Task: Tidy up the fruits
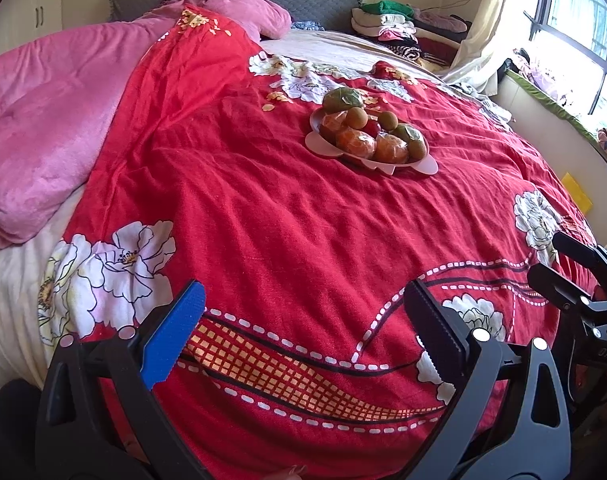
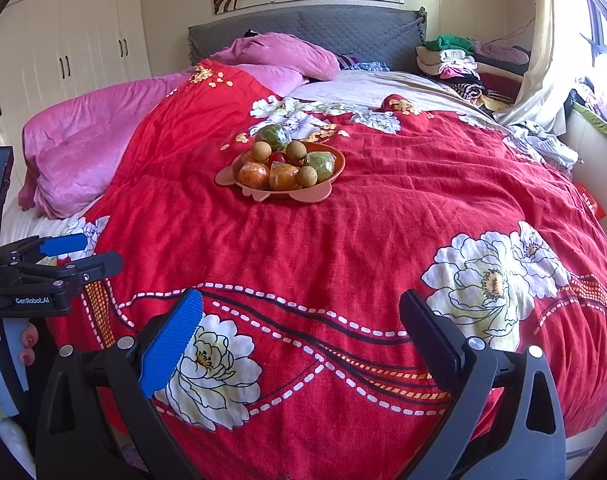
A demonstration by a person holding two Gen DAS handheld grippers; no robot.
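Note:
A pink plate (image 1: 323, 146) heaped with fruit sits mid-bed on the red floral bedspread; it also shows in the right wrist view (image 2: 311, 196). On it lie wrapped oranges (image 1: 355, 142) (image 2: 254, 175), green wrapped fruits (image 1: 342, 99) (image 2: 273, 136) and small brown round fruits (image 1: 356, 117) (image 2: 261, 151). My left gripper (image 1: 303, 312) is open and empty, low over the near end of the bed, far from the plate. My right gripper (image 2: 301, 320) is open and empty, likewise near the foot of the bed. Each gripper shows at the other view's edge.
A pink blanket (image 1: 43, 128) is bunched along the left side of the bed. A grey headboard (image 2: 343, 28) stands behind. Folded clothes (image 2: 451, 60) are stacked at the far right. A window ledge (image 1: 543, 100) runs along the right. White wardrobes (image 2: 63, 52) stand to the left.

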